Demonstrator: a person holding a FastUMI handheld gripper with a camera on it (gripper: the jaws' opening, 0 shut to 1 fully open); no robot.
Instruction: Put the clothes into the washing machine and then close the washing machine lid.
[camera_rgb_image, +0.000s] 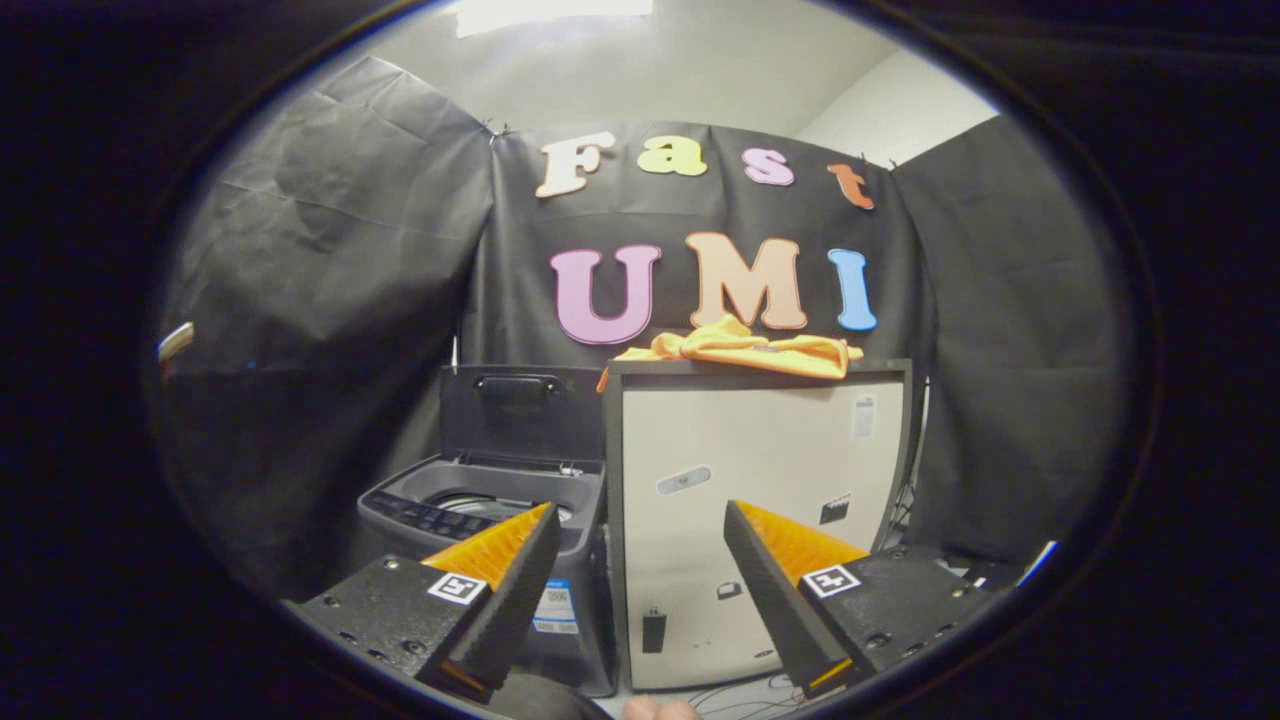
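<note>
An orange garment (745, 350) lies crumpled on top of a pale cabinet (760, 470), well beyond my fingers and above them. To the cabinet's left stands a grey top-loading washing machine (480, 510) with its lid (520, 410) raised upright, the drum opening showing behind my left fingertip. My gripper (640, 520) is open with nothing between its fingers, held low and well short of both the cabinet and the machine.
Black cloth walls close in the booth on the left, back and right. Cables lie on the floor at the cabinet's foot (740, 695). Dark equipment (960, 565) sits low at the right of the cabinet.
</note>
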